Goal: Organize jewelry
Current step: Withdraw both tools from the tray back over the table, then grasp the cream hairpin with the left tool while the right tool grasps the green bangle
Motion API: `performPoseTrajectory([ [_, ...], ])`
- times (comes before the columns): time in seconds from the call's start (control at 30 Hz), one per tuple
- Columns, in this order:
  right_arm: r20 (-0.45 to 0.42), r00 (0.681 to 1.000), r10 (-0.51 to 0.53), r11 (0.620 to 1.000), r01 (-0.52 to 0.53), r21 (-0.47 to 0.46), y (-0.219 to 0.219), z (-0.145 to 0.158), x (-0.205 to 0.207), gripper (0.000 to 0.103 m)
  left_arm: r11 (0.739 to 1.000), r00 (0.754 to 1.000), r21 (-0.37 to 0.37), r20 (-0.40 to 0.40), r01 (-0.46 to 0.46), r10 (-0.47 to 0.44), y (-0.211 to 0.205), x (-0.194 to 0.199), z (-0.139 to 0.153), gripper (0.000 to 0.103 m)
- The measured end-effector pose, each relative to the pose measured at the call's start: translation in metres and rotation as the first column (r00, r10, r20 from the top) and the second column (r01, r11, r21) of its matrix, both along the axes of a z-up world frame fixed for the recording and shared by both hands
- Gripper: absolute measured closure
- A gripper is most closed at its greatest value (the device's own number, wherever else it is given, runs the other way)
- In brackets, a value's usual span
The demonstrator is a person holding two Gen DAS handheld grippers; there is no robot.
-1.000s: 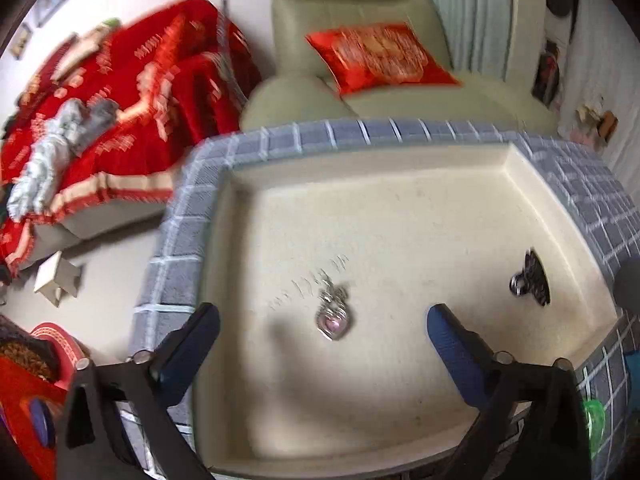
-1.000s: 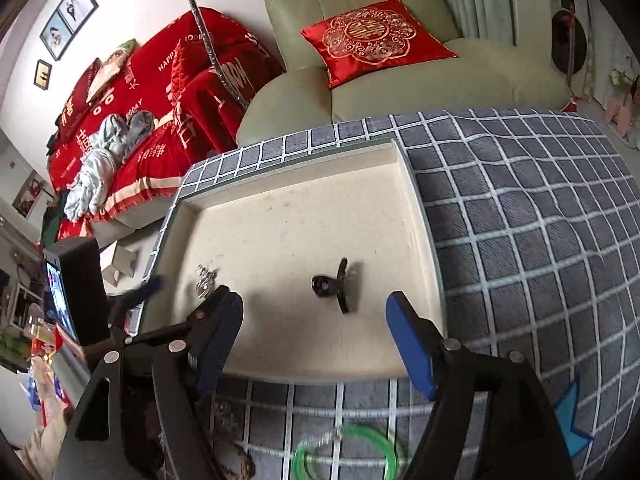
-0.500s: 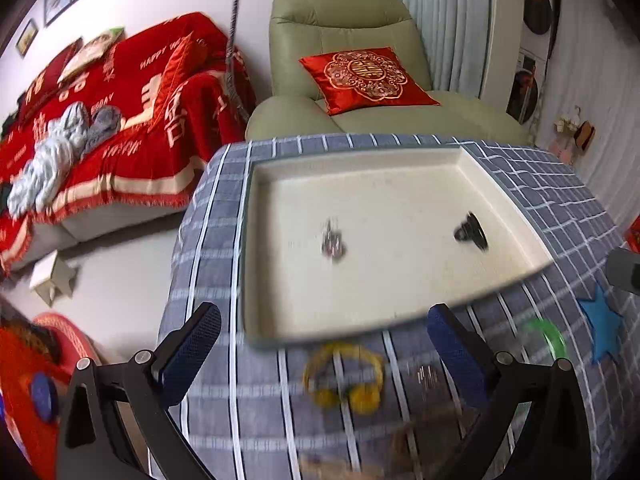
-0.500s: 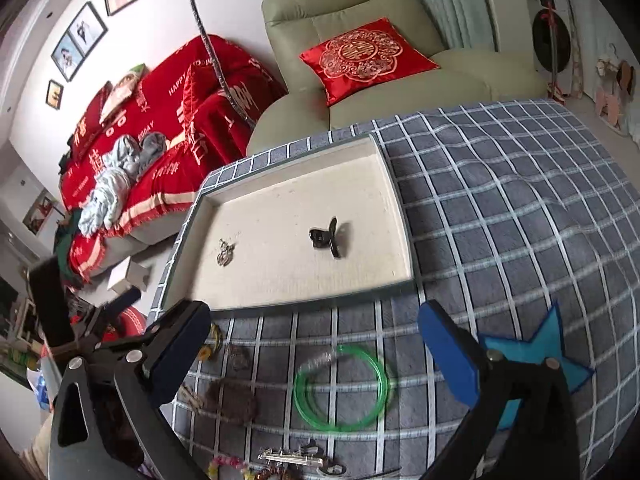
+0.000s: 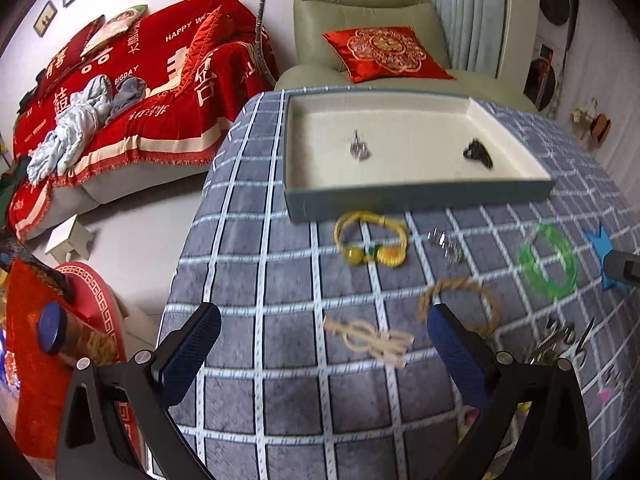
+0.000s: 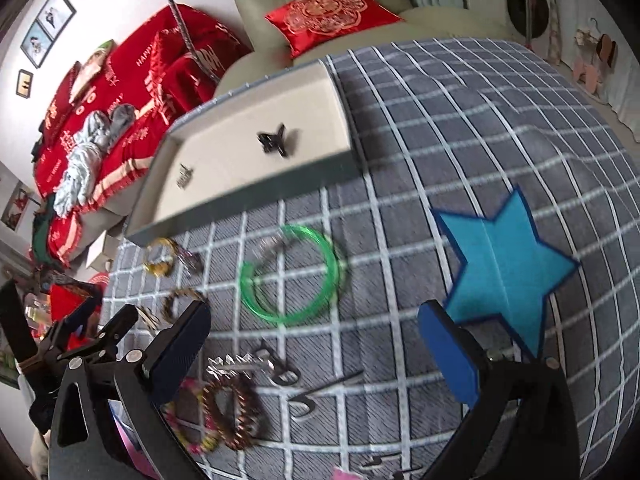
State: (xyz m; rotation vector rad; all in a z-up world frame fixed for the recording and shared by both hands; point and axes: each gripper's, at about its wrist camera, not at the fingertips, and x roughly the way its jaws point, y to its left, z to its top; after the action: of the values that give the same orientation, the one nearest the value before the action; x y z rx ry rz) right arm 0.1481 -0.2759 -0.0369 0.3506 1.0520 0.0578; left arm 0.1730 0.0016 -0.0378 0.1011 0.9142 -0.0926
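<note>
A cream-lined tray (image 5: 416, 196) (image 6: 256, 210) sits on the grey checked cloth and holds a silver heart pendant (image 5: 359, 147) (image 6: 185, 175) and a black hair clip (image 5: 478, 153) (image 6: 274, 144). In front of it lie a yellow bracelet (image 5: 372, 240) (image 6: 160, 258), a green bangle (image 5: 548, 262) (image 6: 292, 276), a rope bracelet (image 5: 460, 304), a cream knotted piece (image 5: 370, 338), silver clips (image 6: 256, 364) and beaded bracelets (image 6: 224, 416). My left gripper (image 5: 324, 344) is open and empty above the cream piece. My right gripper (image 6: 314, 344) is open and empty above the silver clips.
A blue felt star (image 6: 504, 264) lies on the cloth at the right. A green armchair with a red cushion (image 5: 384, 54) stands behind the table, a red-covered sofa (image 5: 120, 92) at the left. The table's left edge drops to the floor.
Both grippers have pulled back from the tray toward the near side of the table. The loose jewelry in front of the tray has come into view. Both stay open and empty.
</note>
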Motion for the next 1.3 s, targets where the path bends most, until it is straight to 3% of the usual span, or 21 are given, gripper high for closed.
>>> performPoseTrajectory([
  [0.17, -0.023, 1.0, -0.013, 1.0, 0.013, -0.027, -0.003, -0.01, -0.009, 0.0, 1.0, 0.999, -0.019, -0.03, -0.019, 0.019, 0.004, -0.004, -0.009, 0.0],
  [0.4, -0.018, 1.0, -0.02, 0.997, 0.019, -0.073, -0.003, -0.012, -0.007, 0.0, 0.99, 0.989, -0.073, -0.084, -0.124, 0.118, 0.013, -0.003, -0.013, 0.0],
  [0.7, 0.0, 1.0, -0.002, 0.987, 0.002, -0.159, 0.004, -0.013, 0.014, 0.001, 0.962, 0.957, -0.097, -0.167, -0.256, 0.238, 0.017, 0.008, -0.023, 0.001],
  [0.73, 0.001, 1.0, 0.0, 0.985, 0.0, -0.172, 0.005, -0.014, 0.017, 0.002, 0.958, 0.953, -0.103, -0.178, -0.266, 0.246, 0.018, 0.009, -0.025, 0.009],
  [0.83, 0.002, 1.0, 0.01, 0.981, -0.009, -0.193, 0.007, -0.017, 0.026, 0.01, 0.953, 0.947, -0.104, -0.186, -0.284, 0.262, 0.016, 0.011, -0.026, 0.01],
  [0.93, -0.013, 1.0, 0.019, 0.98, -0.021, -0.198, 0.01, -0.024, 0.037, 0.026, 0.947, 0.941, -0.105, -0.186, -0.305, 0.283, 0.015, 0.013, -0.027, 0.01],
  [1.1, -0.003, 0.999, 0.046, 0.967, -0.046, -0.251, 0.021, -0.03, 0.043, 0.031, 0.937, 0.933, -0.101, -0.182, -0.333, 0.312, 0.009, 0.013, -0.027, 0.01],
  [1.17, -0.002, 0.998, 0.063, 0.957, -0.061, -0.284, 0.028, -0.031, 0.043, 0.035, 0.94, 0.937, -0.107, -0.173, -0.324, 0.303, 0.007, 0.01, -0.027, 0.016],
  [1.23, 0.003, 0.996, 0.085, 0.944, -0.079, -0.321, 0.035, -0.031, 0.041, 0.046, 0.951, 0.951, -0.12, -0.157, -0.285, 0.265, 0.001, 0.008, -0.025, 0.032],
  [1.27, 0.006, 0.995, 0.095, 0.945, -0.088, -0.316, 0.037, -0.03, 0.041, 0.058, 0.956, 0.957, -0.124, -0.15, -0.267, 0.248, -0.001, 0.007, -0.024, 0.036],
  [1.3, 0.005, 0.995, 0.097, 0.944, -0.091, -0.317, 0.038, -0.029, 0.04, 0.072, 0.962, 0.965, -0.131, -0.142, -0.238, 0.22, -0.004, 0.006, -0.023, 0.047],
])
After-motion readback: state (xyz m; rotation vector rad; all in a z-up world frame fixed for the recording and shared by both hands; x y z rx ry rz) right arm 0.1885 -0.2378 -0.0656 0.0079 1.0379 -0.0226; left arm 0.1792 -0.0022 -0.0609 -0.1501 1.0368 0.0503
